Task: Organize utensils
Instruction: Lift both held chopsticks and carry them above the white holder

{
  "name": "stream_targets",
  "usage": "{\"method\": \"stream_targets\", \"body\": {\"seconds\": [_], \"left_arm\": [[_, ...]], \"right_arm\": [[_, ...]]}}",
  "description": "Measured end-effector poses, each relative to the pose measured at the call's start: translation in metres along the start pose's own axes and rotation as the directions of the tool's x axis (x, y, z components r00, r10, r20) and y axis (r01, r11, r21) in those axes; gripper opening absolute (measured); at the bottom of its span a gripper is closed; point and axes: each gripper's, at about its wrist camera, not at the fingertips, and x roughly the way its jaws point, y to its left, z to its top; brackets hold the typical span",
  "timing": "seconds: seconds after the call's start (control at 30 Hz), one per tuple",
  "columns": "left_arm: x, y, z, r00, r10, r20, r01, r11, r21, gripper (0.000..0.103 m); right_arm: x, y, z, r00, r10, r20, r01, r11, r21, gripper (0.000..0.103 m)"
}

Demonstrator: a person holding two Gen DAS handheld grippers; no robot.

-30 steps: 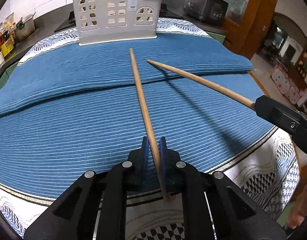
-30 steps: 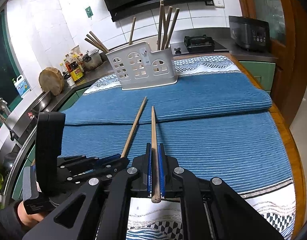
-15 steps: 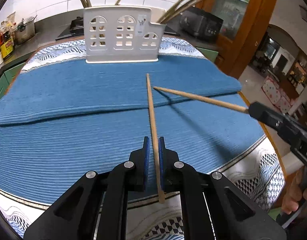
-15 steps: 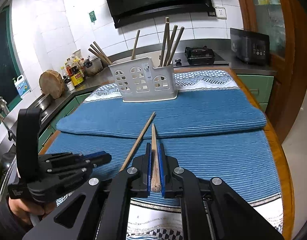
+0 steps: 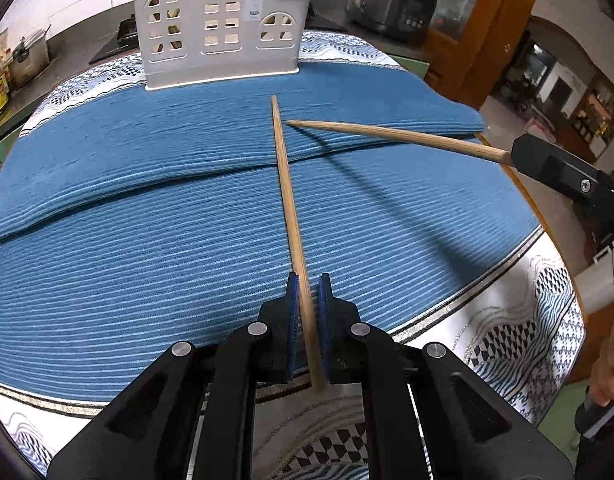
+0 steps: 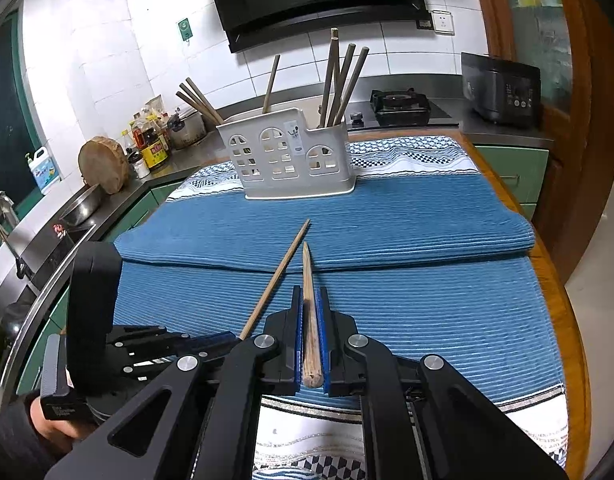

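Each gripper holds one wooden chopstick over a blue ribbed mat point(image 5: 147, 240). My left gripper point(image 5: 307, 280) is shut on the left chopstick point(image 5: 285, 184), whose tip points toward a white utensil holder point(image 5: 219, 24). The right gripper point(image 5: 547, 168) enters from the right with its chopstick point(image 5: 387, 136), the tip close to the left one's tip. In the right wrist view my right gripper point(image 6: 311, 292) is shut on the right chopstick point(image 6: 309, 300). The left gripper point(image 6: 223, 338) and its chopstick point(image 6: 275, 280) lie to its left. The holder point(image 6: 287, 160) contains several chopsticks.
A patterned cloth point(image 6: 407, 152) covers the table under the mat, and the wooden table edge point(image 6: 563, 300) runs along the right. Behind are a gas stove point(image 6: 399, 106), a black cooker point(image 6: 503, 88), bottles point(image 6: 151, 140) and a sink point(image 6: 47, 236) at left.
The left wrist view tipped up toward the holder and came back down. Both chopsticks stay gripped, their tips a little closer together than a second ago.
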Motion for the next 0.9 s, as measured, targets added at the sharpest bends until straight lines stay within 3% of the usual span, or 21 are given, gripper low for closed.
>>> {"method": "stream_targets", "body": {"seconds": [0.13, 0.57, 0.9], "left_arm": [[0.008, 0.003, 0.003, 0.999, -0.009, -0.047, 0.009, 1.000, -0.006, 0.010], [0.014, 0.005, 0.014, 0.996, -0.004, -0.088, 0.001, 0.999, -0.032, 0.010], [0.005, -0.001, 0.015, 0.998, 0.042, -0.038, -0.042, 0.999, 0.001, 0.006]], "right_arm": [[0.000, 0.000, 0.000, 1.000, 0.000, 0.001, 0.000, 1.000, 0.001, 0.007], [0.003, -0.001, 0.001, 1.000, 0.002, -0.005, -0.002, 1.000, -0.003, 0.007], [0.003, -0.001, 0.001, 1.000, -0.002, -0.003, 0.002, 1.000, -0.004, 0.007]]}}
